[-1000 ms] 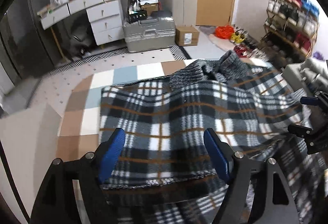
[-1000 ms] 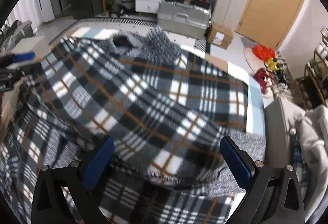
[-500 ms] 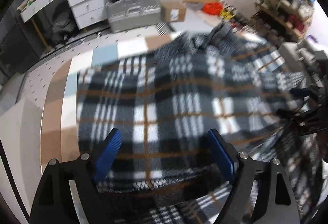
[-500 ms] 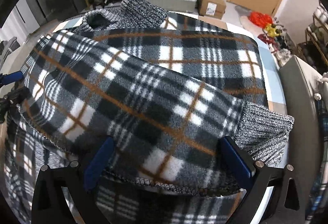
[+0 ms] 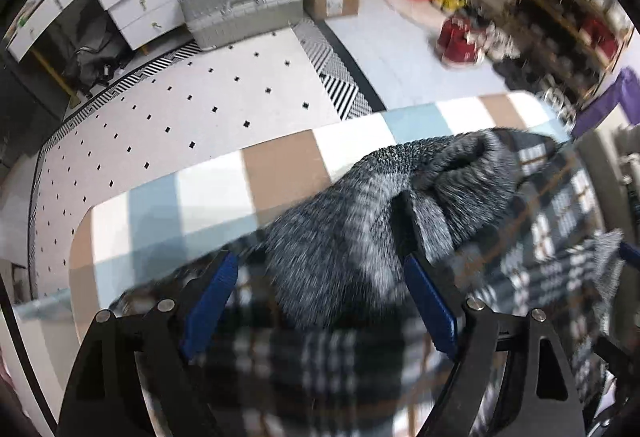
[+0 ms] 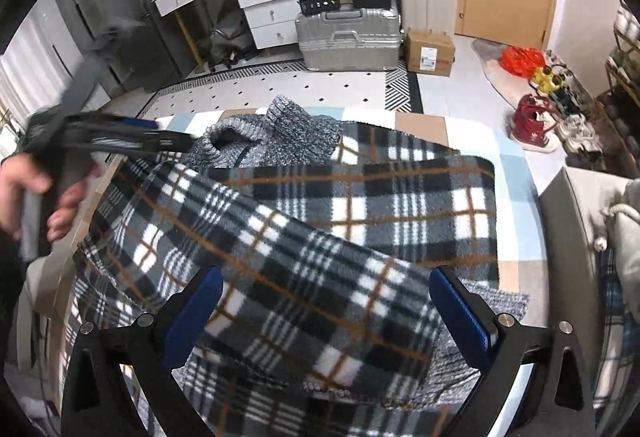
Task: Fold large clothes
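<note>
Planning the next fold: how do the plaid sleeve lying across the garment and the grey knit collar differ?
The plaid sleeve is fleece in black, white and grey checks with brown lines; the knit collar is speckled grey ribbing. The sleeve lies flat, folded diagonally over the body; the collar bunches up at the far edge. Both belong to one garment.

- Plaid jacket [image 6: 320, 221] lies on the checked tabletop [image 6: 516, 189], one sleeve [image 6: 280, 269] folded across its body.
- Right gripper [image 6: 326, 311] hangs above the sleeve, fingers [image 6: 192, 311] wide apart.
- Left gripper [image 6: 156, 137], in a hand [image 6: 36, 197], reaches toward the grey knit collar [image 6: 276, 133].
</note>
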The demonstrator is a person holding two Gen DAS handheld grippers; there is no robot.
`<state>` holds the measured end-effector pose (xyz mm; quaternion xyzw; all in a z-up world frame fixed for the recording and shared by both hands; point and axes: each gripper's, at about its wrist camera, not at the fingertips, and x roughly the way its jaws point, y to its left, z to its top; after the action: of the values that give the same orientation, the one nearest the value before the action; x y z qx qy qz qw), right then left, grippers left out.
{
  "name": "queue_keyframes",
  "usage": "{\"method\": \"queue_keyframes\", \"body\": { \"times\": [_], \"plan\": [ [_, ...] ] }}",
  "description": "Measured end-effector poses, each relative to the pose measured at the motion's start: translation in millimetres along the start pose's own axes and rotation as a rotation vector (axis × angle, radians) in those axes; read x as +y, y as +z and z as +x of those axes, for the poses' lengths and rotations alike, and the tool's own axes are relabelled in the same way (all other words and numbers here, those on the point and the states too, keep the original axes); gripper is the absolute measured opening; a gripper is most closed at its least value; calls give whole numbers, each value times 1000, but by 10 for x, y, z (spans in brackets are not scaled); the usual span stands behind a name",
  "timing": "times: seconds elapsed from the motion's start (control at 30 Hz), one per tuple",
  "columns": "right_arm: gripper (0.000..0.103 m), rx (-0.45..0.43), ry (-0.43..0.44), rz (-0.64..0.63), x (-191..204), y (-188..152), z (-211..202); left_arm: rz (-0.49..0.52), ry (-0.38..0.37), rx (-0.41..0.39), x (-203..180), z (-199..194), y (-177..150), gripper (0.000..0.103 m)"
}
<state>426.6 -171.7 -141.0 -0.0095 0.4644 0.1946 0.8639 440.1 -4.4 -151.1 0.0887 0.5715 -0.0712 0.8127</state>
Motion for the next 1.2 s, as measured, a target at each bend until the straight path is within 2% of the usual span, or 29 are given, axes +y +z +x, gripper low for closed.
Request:
{"method": "queue_keyframes", "body": {
  "times": [0.1, 0.13, 0.17, 0.2, 0.23, 0.27, 0.3, 0.37, 0.47, 0.5, 0.57, 0.67, 0.8, 0.93, 1.03, 1.07, 1.1, 1.13, 1.17, 1.2],
  "plan": [
    [103, -1, 10, -5, -135, 72, 106, 58, 44, 9, -96, 133, 45, 81],
    [103, -1, 13, -7, -158, 100, 137, 72, 36, -1, -112, 165, 46, 72],
    [103, 1, 14, -14, -171, 132, 165, 81, 34, -8, -104, 162, 45, 62],
    [103, 3, 13, -24, -192, 184, 209, 93, 37, -4, -90, 172, 56, 31],
    [103, 5, 7, -33, -185, 214, 240, 103, 41, 14, -71, 215, 59, 15],
    [103, 7, -4, -43, -174, 268, 282, 102, 40, 17, -16, 220, 91, 15],
    [103, 8, -17, -51, -156, 333, 330, 93, 34, 6, 49, 205, 112, 10],
    [103, 14, -22, -55, -142, 436, 410, 44, 19, -7, 180, 134, 163, 6],
    [103, 24, -18, -47, -89, 670, 559, -60, -100, -17, 377, 59, 235, 5],
    [103, 28, -10, -42, -60, 762, 615, -65, -106, -11, 400, 56, 242, 5],
    [103, 37, -11, -39, 9, 907, 715, -50, -74, -16, 379, 65, 258, 4],
    [103, 58, -7, -40, 145, 1157, 904, -79, -102, -10, 407, 107, 285, 4],
    [103, 117, -94, -52, 282, 1398, 1233, -146, -171, -3, 487, 190, 336, 4],
    [100, 189, -173, -86, 307, 1440, 1479, -154, -206, -9, 539, 205, 328, 4],
    [91, 229, -189, -150, 341, 1399, 1589, -169, -232, -5, 591, 228, 327, 4],
    [82, 244, -188, -163, 346, 1377, 1624, -172, -236, -4, 607, 234, 335, 4],
    [63, 253, -190, -171, 347, 1367, 1652, -170, -235, -4, 603, 237, 341, 4],
    [52, 259, -194, -165, 332, 1357, 1673, -166, -229, -7, 589, 229, 343, 4],
    [33, 267, -196, -147, 304, 1349, 1688, -162, -225, -9, 580, 219, 337, 4],
    [25, 269, -205, -122, 262, 1354, 1692, -154, -220, -11, 562, 207, 331, 4]
  ]
}}
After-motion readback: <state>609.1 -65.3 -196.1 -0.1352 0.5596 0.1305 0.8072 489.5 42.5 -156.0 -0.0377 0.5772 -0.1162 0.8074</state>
